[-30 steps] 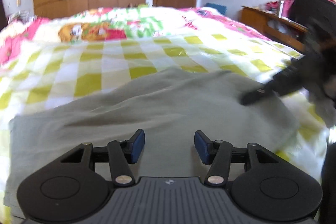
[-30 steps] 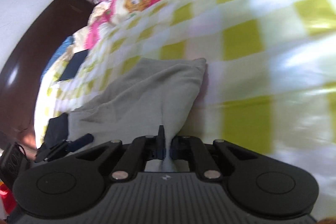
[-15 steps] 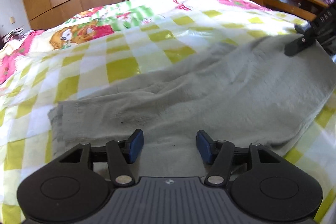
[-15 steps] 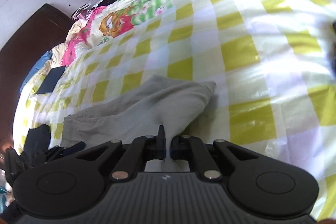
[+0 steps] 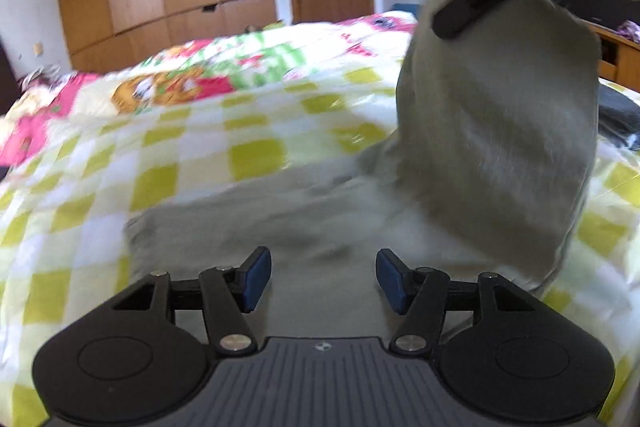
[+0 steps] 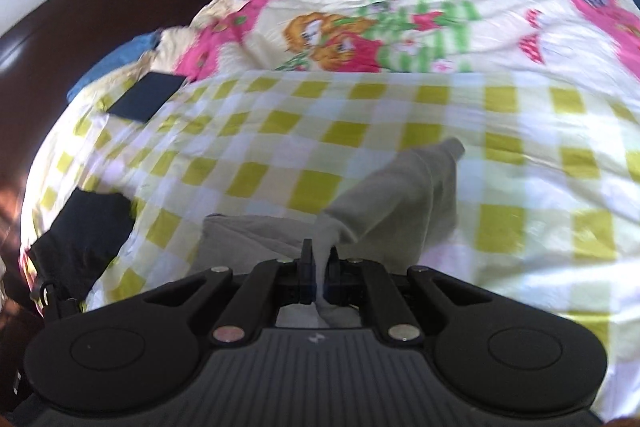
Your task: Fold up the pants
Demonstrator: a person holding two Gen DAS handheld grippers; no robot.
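Left wrist view: left tongs [image 5: 322, 279] spread, blue pads [image 5: 256, 277] clear of the cloth, jaws have just been opening, nothing pinched. They hover low over the near part of the grey pants [image 5: 320, 223], which lie flat on the bed [image 5: 248, 155]. The far end is lifted in a hanging sheet under the right tongs [image 5: 460, 19]. Fabric soft, matte, limp; it drapes with a curved fold line. Bedcover is a yellow-and-white check, smooth.

Right wrist view: right tongs [image 6: 319, 271] pressed together on a pleat of the pants [image 6: 400, 199], cloth rising between the pads. The rest trails down onto the checked bed [image 6: 280, 131].

Step in hand, by my reading: carrying one end over for a fold. Next calls for laying the lifted end onto the flat part, edges matched, left tongs steadying the crease.
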